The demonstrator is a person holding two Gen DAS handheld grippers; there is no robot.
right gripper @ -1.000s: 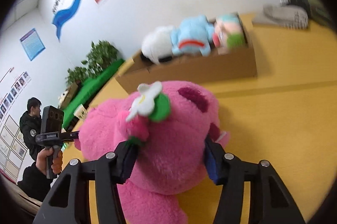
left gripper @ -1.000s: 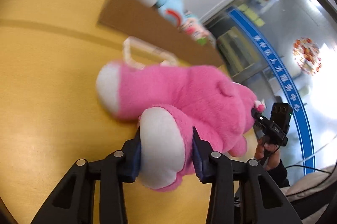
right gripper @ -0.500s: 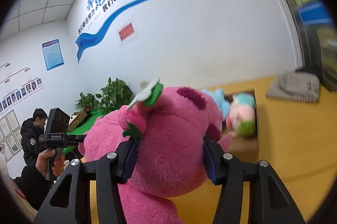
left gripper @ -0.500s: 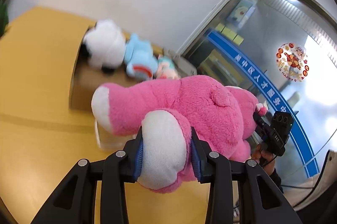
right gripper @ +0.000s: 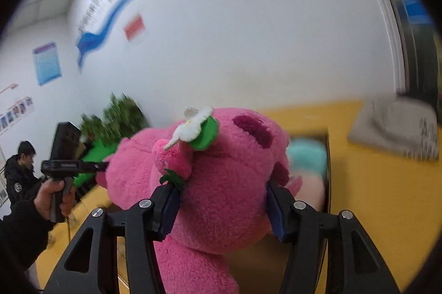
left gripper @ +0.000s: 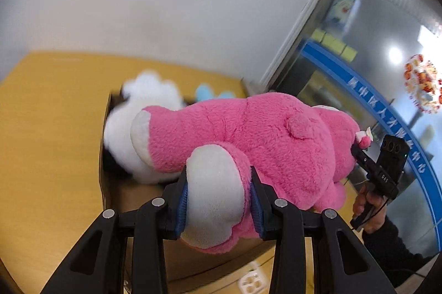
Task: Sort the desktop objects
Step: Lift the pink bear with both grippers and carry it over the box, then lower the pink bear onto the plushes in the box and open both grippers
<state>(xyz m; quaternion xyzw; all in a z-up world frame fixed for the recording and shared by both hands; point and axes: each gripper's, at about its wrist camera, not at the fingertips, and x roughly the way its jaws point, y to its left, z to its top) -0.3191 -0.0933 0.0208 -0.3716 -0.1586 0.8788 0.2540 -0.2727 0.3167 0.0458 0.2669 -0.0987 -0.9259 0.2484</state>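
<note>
Gripping a white-soled foot of the pink plush bear [left gripper: 248, 133], the left gripper [left gripper: 218, 194] has its blue pads pressed into the fabric on both sides. The right gripper [right gripper: 223, 200] is clamped on the bear's head [right gripper: 221, 178], one pad beside the small strawberry [right gripper: 172, 158] with its white flower, the other at the cheek. Between the two grippers the bear hangs stretched out on its side, clear of the yellow table [left gripper: 49, 128].

Directly beneath the bear sits an open cardboard box [left gripper: 106, 178] on that table. Inside the box, behind the bear's other foot, lies a white plush toy [left gripper: 149, 92], and just beyond it a light blue plush [left gripper: 205, 92] peeks over the bear's back. From the right wrist view, a blurred pastel plush [right gripper: 306, 161] shows in the box next to the bear's head. Further along the table from the box rests a folded grey cloth [right gripper: 395, 125].

Beyond the bear's head, in the left wrist view, a hand [left gripper: 367, 202] in a dark sleeve holds the right gripper's handle. At the far edge of the room, past the bear, a green plant [right gripper: 121, 117] stands against the white wall.
</note>
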